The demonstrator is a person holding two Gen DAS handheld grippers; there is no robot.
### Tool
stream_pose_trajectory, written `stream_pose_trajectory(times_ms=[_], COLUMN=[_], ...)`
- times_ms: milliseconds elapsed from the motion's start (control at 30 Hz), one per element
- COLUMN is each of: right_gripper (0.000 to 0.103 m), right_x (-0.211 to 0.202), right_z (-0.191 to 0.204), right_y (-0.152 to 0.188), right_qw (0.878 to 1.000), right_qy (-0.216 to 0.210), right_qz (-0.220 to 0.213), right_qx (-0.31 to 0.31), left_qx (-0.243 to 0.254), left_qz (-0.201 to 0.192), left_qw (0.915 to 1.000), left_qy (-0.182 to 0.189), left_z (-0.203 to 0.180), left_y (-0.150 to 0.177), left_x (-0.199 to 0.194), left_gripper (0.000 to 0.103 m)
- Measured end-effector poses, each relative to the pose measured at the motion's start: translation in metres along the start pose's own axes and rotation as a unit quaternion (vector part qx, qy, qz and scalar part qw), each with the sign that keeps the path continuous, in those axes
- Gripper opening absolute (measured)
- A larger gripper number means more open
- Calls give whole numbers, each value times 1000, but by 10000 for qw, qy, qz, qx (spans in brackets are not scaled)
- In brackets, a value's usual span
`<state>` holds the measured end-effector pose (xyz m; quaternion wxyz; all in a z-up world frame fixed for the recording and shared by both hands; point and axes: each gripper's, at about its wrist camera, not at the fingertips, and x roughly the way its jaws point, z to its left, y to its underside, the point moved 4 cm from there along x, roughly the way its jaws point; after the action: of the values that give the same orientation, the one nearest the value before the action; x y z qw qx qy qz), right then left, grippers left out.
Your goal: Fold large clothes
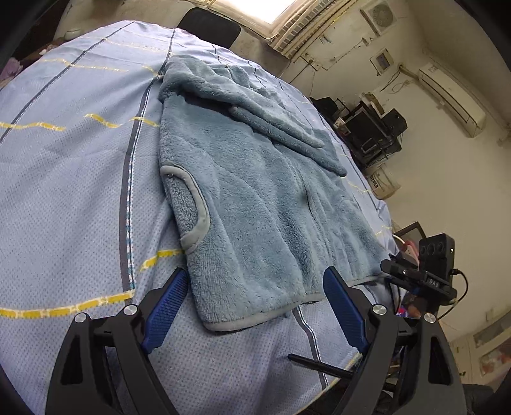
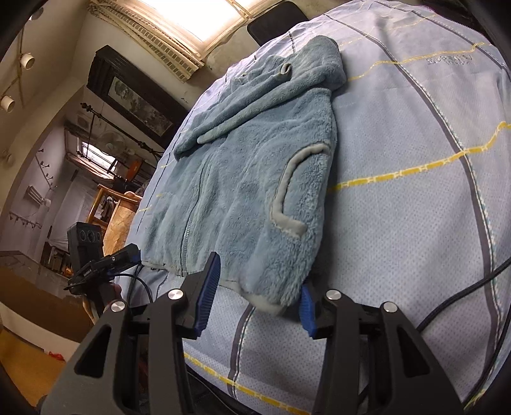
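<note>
A blue-grey fleece jacket (image 1: 255, 204) lies flat on a light blue bedsheet (image 1: 64, 198), with a sleeve folded across its upper part and a grey-trimmed pocket showing. My left gripper (image 1: 255, 287) is open, its blue pads either side of the jacket's near hem corner, just above it. The jacket also shows in the right wrist view (image 2: 242, 178). My right gripper (image 2: 258, 281) is open, with the jacket's other hem corner lying between its pads. The right gripper itself (image 1: 424, 271) shows at the far right of the left view.
The bedsheet (image 2: 415, 198) has yellow and grey stripes. A black cable (image 2: 463, 293) runs over it on the right. A black chair back (image 1: 209, 27) stands at the far end. Shelves with equipment (image 1: 370, 127) and an air conditioner (image 1: 453, 95) line the wall.
</note>
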<state>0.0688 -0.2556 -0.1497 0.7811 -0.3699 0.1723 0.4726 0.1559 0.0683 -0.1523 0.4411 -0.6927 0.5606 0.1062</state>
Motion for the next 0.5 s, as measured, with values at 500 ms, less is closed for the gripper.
stream_pose_trajectory(times_ms=[500], right_gripper=[44], right_x=[1], right_z=[-18], right_y=[-16], right_qw=[9995], right_qy=[-161], right_qz=[-76], right_qx=[243], left_qx=[236], left_qz=[98], left_qw=[9997], left_qy=[-55], left_z=[-16], left_y=[3], left_x=[12], left_gripper=[78])
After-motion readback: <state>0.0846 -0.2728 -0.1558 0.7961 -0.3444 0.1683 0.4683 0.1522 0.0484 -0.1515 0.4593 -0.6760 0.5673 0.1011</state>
